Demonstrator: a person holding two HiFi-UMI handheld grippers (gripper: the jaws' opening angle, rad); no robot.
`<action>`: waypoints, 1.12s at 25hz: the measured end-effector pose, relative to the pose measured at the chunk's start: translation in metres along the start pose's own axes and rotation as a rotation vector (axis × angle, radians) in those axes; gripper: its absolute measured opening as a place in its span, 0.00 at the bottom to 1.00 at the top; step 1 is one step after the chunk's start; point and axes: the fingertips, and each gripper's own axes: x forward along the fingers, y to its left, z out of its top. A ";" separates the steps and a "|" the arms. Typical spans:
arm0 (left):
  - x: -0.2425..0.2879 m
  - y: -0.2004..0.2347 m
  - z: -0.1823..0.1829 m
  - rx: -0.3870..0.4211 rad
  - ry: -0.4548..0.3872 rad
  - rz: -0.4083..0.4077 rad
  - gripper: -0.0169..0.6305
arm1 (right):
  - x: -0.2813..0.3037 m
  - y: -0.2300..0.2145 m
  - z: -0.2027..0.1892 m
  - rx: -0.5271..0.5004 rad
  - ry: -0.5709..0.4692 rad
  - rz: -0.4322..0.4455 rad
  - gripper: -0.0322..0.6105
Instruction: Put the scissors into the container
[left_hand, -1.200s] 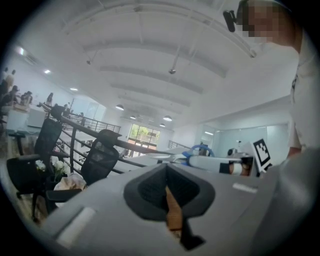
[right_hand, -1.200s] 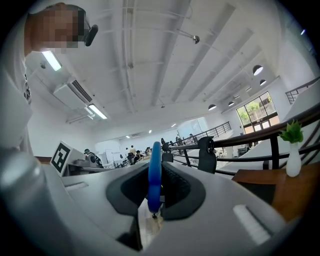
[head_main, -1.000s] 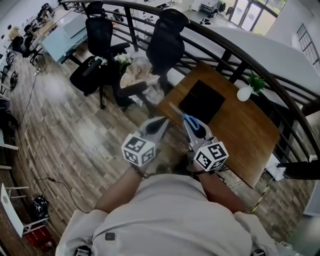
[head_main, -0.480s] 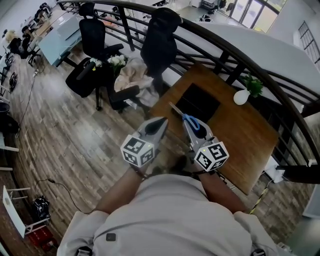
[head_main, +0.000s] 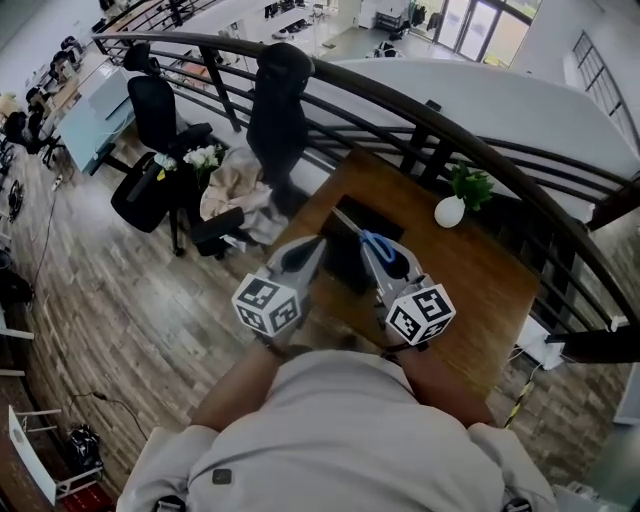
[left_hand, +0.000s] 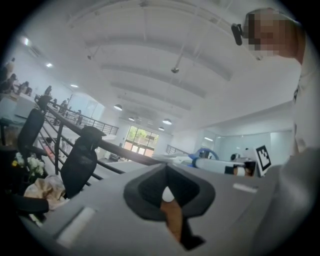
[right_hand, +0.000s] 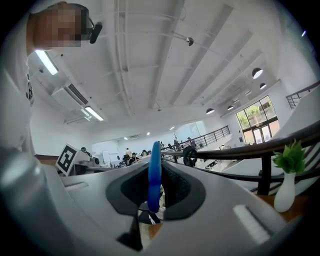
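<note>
Closer now than a second ago: the wooden surface (head_main: 470, 280) and the white vase (head_main: 449, 211) have slid toward me in the head view. Both tools keep the same pose in front of my chest.

The right tool (head_main: 385, 262) is clenched on the scissors (head_main: 372, 240). Its own view shows the blue handle (right_hand: 154, 170) pinched upright between the jaws of the right tool (right_hand: 154, 195). The blades point forward, away from me. The scissors are in the air, left of the vase and over the near part of the black container (head_main: 345, 265), which lies on the surface left of the vase.

The left tool (head_main: 305, 255) is clenched on nothing, jaws together in its own view (left_hand: 167, 192), further left of the vase.

Step in hand, as I judge it, is the carry to the container. To do it well:
- keep the grip firm
- lower the blades first until they are inside the container's rim, then release
- stay left of the vase
- keep the left tool out of the way

Count:
- scissors: 1
- container: 1
- vase: 1
- tools: 2
- black office chairs beyond the surface: 2
</note>
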 end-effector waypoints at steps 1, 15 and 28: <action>0.011 -0.004 0.001 -0.008 -0.001 -0.013 0.03 | -0.003 -0.008 0.004 -0.007 -0.004 -0.005 0.14; 0.108 -0.036 -0.004 -0.001 0.079 -0.208 0.03 | -0.028 -0.073 0.029 -0.012 -0.056 -0.143 0.14; 0.129 -0.027 0.011 0.061 0.133 -0.388 0.03 | -0.018 -0.081 0.038 -0.007 -0.099 -0.324 0.14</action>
